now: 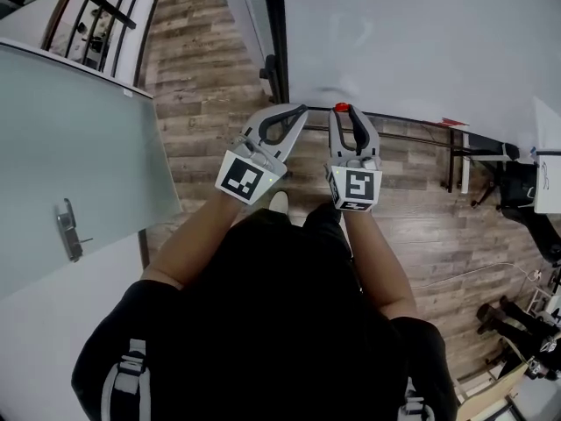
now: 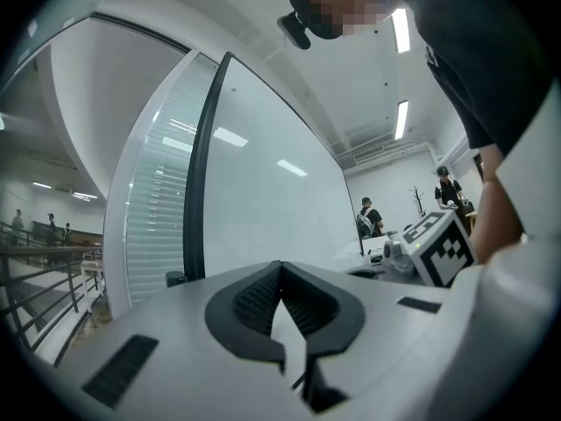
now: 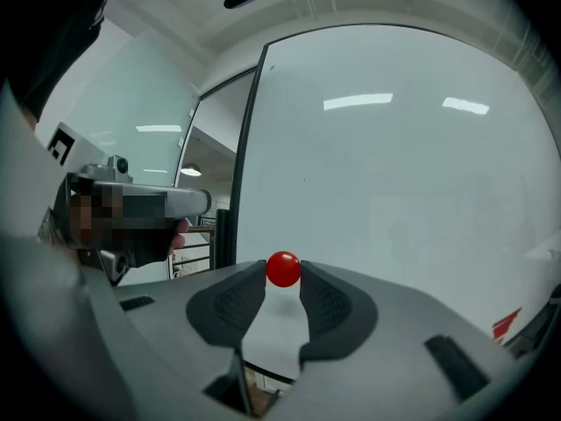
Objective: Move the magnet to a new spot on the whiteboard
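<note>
**Right claw has the magnet, left claw is empty**

Starting on your left: your left gripper [image 1: 299, 113] has its jaws pressed together at the tips. In the left gripper view [image 2: 280, 268] the dark pads [image 2: 250, 298] meet with nothing between them. It's angled in toward the other claw, with its marker cube [image 1: 241, 178] back near your wrist. Ahead of its tips you've got the whiteboard [image 2: 263, 209], with the board's black frame [image 2: 200, 174] just to the left of that. Way off to its right there are a couple of people [image 2: 368, 216] standing in the room.

Now your right gripper [image 1: 345, 112]: the jaws are partly spread and pinching the red magnet [image 1: 342, 107] right at the fingertips. The right gripper view [image 3: 283, 275] shows it best, with the magnet [image 3: 283, 268] wedged between the two pads, one on each side. Its own cube [image 1: 354, 188] sits behind it, and the two claws are just beside each other.

The whiteboard [image 3: 394, 165] fills everything in front of and to the right of that claw. The magnet is close to its surface, but you can't tell from here whether it touches. Down to the claw's far right there's a small red thing [image 3: 506, 323] by the board's lower edge.
</note>
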### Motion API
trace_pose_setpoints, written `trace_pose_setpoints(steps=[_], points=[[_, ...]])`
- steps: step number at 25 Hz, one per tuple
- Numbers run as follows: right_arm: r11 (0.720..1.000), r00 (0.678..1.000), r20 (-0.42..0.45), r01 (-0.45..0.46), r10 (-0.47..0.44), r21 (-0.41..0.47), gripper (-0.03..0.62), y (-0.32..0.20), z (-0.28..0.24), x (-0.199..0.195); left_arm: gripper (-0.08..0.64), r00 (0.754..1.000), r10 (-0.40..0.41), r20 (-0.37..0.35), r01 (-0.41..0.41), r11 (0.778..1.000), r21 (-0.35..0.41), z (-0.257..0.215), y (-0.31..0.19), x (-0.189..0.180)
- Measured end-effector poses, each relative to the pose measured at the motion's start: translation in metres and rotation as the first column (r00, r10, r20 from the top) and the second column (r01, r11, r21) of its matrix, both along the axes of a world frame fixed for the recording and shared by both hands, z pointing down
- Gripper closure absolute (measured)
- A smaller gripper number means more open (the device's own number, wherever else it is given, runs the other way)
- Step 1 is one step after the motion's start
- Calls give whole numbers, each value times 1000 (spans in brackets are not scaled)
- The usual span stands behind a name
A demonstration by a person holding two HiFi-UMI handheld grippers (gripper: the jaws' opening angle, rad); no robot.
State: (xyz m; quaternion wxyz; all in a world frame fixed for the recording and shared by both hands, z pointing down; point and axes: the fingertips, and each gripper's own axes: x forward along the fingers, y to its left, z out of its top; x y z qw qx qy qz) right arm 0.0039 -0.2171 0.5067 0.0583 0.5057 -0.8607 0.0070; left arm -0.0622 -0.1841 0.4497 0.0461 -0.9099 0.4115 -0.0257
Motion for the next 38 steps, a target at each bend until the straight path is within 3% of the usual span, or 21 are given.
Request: trace_pose_setpoints(steps=[12,19,38], points=[[997,998,-22,-57,56,-46,474,-29,70,-20,557,998,-26,-61,22,998,-62,49,-22,-18],[990,995,-29,-94,91,-101,474,-43,108,-13,557,998,-8,-57,3,996,-87,68,-24,-17],[977,989,-36,-145,141,-159,469,-62,138,-10,555,999,-29,-39,23,988,-152,90,-13,-28]])
